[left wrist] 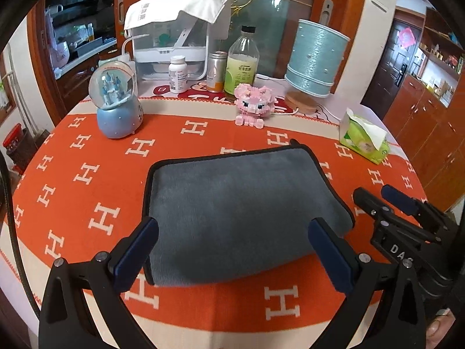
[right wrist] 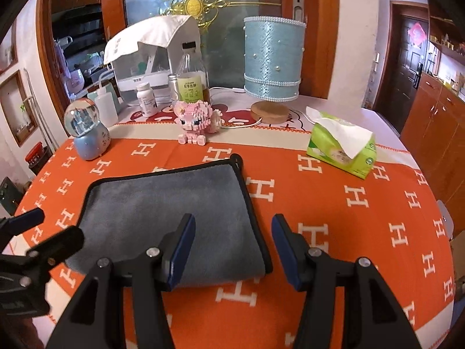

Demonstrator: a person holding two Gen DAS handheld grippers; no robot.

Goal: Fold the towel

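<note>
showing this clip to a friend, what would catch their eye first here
Probably the grey towel, already folded over and lying flat in the middle of the orange H-patterned tablecloth, with the open left gripper and open right gripper poised at its near edge. Behind it stand a blue snow globe on the left, a pink block-built figure in the centre, and a pale blue lamp to the right.

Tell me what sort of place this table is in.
Most likely a home dining area beside a kitchen. The orange H-patterned tablecloth carries household bits: a snow globe, a tissue pack and a blue lamp. Wooden cabinets line the right wall.
</note>
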